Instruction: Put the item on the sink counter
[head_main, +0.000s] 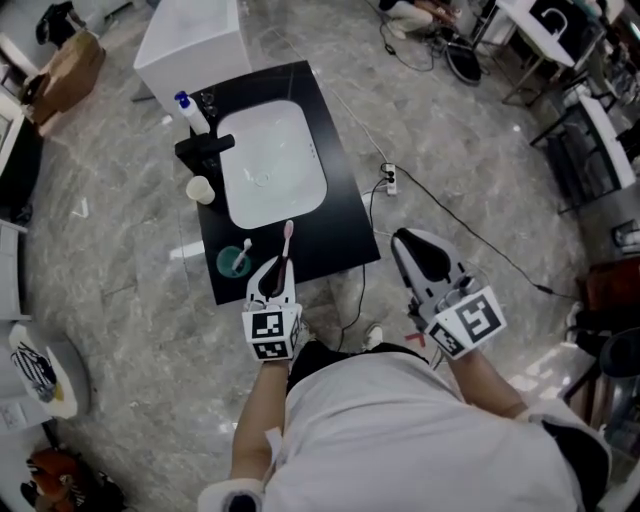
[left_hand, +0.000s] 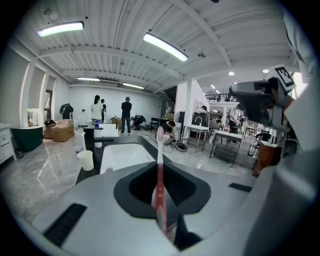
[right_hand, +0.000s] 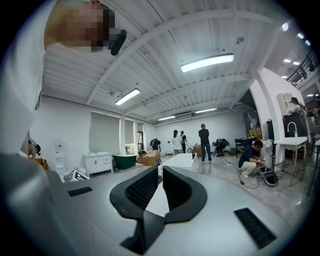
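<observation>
Left gripper (head_main: 279, 272) clamps toothbrush (head_main: 287, 243), held over near tabletop (head_main: 340, 200) edge. Right gripper (head_main: 410, 250) slightly parted, empty. Remaining: lower toothbrush, release.

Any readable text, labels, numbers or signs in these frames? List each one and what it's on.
No readable text in any view.
Left hand-held gripper and right hand-held gripper: square marker patterns only, no letters or digits.
Blue-capped bottle: label too small to read.
White bag, head view lower left: black print, too blurred to read.
</observation>
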